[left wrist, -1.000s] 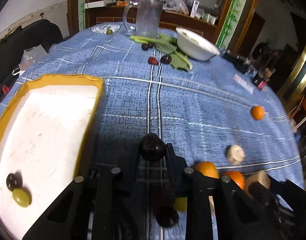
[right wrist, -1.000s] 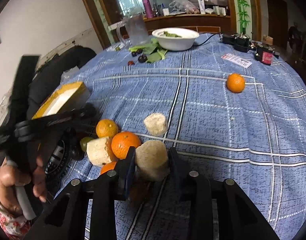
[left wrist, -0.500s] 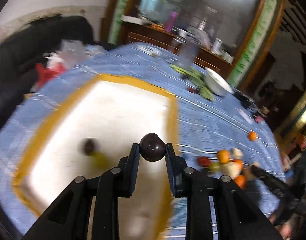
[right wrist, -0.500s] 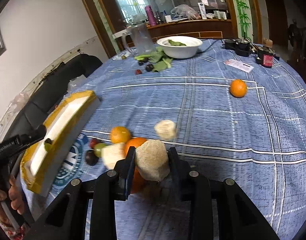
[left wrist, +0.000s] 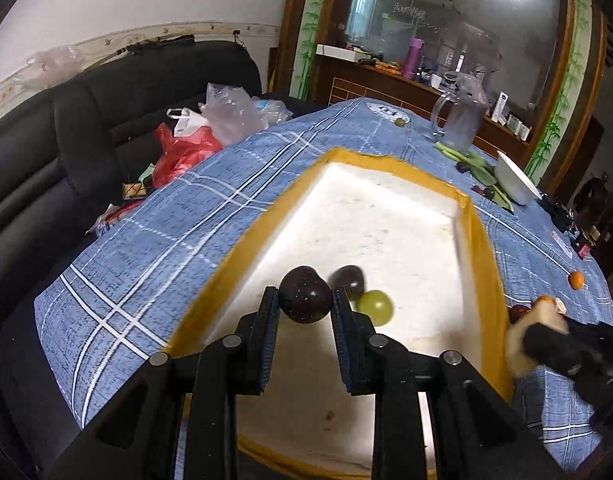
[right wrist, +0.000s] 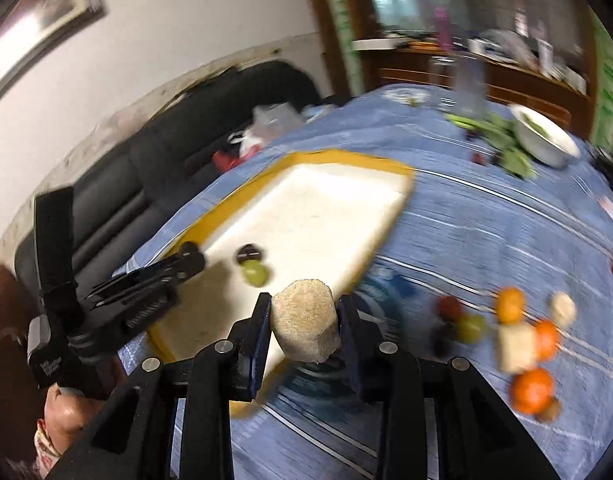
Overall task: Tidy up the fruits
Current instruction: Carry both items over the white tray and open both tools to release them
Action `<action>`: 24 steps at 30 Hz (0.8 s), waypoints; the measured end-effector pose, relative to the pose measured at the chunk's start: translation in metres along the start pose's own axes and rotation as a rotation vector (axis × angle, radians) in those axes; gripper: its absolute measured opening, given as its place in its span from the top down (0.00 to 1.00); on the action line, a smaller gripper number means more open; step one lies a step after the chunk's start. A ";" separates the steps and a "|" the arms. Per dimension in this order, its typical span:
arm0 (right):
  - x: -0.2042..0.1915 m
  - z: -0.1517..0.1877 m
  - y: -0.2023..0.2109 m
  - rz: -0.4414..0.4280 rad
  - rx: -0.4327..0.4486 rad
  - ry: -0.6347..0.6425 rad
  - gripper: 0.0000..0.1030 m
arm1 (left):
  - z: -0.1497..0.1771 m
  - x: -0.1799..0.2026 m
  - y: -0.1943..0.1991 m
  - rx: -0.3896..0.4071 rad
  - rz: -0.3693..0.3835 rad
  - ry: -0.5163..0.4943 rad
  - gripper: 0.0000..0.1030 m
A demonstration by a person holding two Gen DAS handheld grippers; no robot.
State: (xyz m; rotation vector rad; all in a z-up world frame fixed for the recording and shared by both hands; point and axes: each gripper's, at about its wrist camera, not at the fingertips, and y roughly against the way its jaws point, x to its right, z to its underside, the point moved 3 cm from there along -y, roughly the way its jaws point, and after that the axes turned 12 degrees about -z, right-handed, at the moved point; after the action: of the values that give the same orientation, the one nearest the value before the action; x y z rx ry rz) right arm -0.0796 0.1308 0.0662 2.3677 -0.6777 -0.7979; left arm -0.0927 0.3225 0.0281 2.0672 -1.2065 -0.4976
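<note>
Squarely between the left tongs (left wrist: 305, 307), a dark plum (left wrist: 305, 299).

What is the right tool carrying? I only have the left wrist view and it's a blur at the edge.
Observer: The right tool is shut on a pale rough cylinder, a cut chunk.
Operator: Is it over the tray?
Observer: It sits over the yellow-rimmed tray at its near edge.
Operator: What fruit is left outside?
Observer: A loose cluster lies on the blue cloth: the nearest orange, more oranges, pale chunks, a green grape and dark fruits.
</note>
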 end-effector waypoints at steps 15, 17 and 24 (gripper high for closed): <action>0.009 -0.025 -0.098 0.161 -0.160 0.047 0.65 | 0.005 -0.011 -0.006 -0.023 0.060 0.009 0.74; 0.012 -0.028 -0.098 0.150 -0.156 0.023 0.54 | 0.005 -0.012 -0.004 -0.025 0.069 0.011 0.74; -0.004 -0.039 -0.068 0.161 -0.067 0.066 0.33 | 0.004 -0.009 0.014 -0.003 0.092 0.009 0.53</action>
State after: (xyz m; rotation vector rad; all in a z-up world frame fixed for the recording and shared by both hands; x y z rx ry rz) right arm -0.0377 0.1957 0.0508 2.2370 -0.7899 -0.6596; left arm -0.1080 0.3240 0.0356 1.9985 -1.2885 -0.4462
